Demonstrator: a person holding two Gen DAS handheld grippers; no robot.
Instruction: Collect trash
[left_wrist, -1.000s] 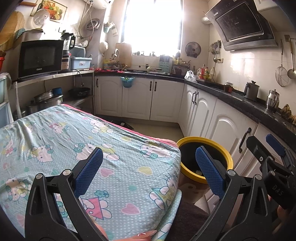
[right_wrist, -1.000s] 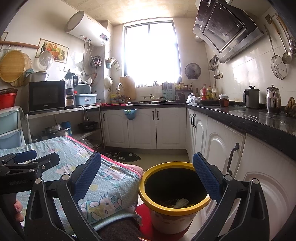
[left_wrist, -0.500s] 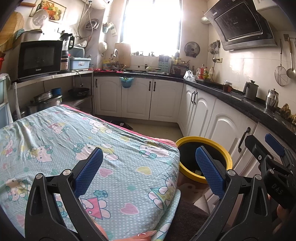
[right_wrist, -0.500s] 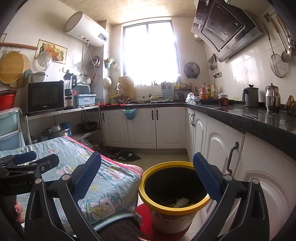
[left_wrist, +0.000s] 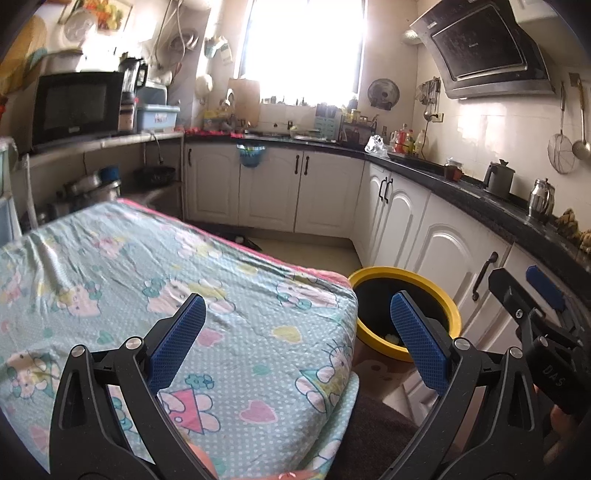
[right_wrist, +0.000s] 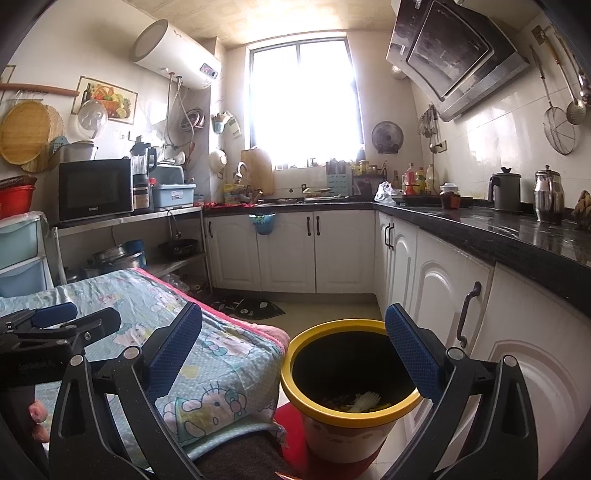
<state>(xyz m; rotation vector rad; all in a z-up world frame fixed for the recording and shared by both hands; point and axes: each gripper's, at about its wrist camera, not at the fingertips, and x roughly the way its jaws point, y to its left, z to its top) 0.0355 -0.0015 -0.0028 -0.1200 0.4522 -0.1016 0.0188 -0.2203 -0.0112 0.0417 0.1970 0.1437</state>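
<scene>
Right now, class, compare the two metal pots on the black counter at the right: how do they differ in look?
The grey pot is matt and dark, while the steel pot is shiny and reflective. The grey pot stands farther along the counter toward the window; the steel pot is nearer the camera. Both stand upright, lidded, with knobs on top.

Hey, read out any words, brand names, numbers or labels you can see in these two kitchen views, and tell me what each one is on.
"DAS" on the black body of the right gripper, seen from the left wrist view.
Small print on the microwave door: too blurred to read.
Mark on the range hood glass: too small to read.
Raised lettering on the left gripper body: unreadable.
Display on the water heater: unreadable.
Bottle labels on the countertop: too small to read.
</scene>
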